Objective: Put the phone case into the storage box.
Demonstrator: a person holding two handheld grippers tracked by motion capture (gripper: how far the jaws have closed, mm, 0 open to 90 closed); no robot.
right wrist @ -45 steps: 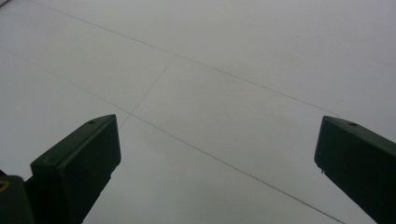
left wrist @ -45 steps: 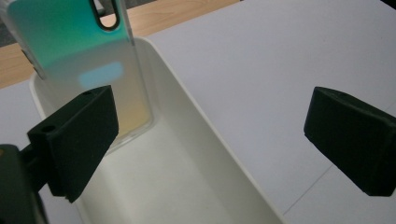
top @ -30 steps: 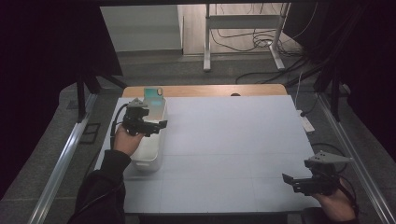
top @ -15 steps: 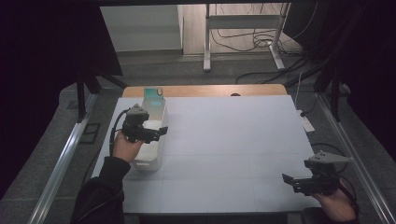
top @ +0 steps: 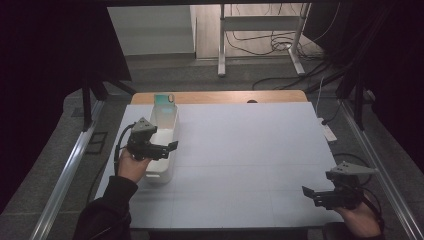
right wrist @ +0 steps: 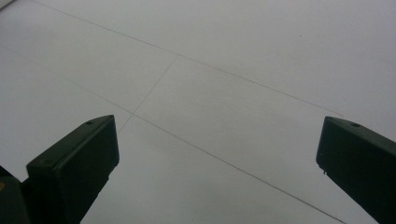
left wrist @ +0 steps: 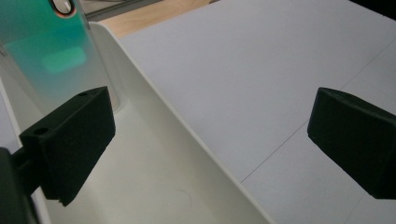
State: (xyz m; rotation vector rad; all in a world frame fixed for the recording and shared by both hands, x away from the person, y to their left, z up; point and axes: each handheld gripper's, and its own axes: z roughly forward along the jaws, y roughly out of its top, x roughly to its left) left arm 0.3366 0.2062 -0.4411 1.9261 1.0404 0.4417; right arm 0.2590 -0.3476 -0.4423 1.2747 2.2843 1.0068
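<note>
High view: left gripper (top: 167, 148) spread wide astride white tray (top: 161, 176) wall, bottle (top: 164, 111) ahead; right gripper (top: 312, 193) spread, idle over worktop (top: 250, 150).

— Around the white table (top: 250, 150)?
— Grey floor (top: 165, 70), dark curtains (top: 45, 75) at both sides.
— Beyond the far edge?
— Metal stand (top: 260, 30), loose cables (top: 270, 45). White power strip (top: 328, 133) just off the right edge.

Left gripper (left wrist: 210, 154) view: bottle (left wrist: 44, 51) beyond my left jaw cut off at the top edge, its cap marking too blurred to read. Bin (left wrist: 154, 186) runs off the bottom edge beneath the jaws.
</note>
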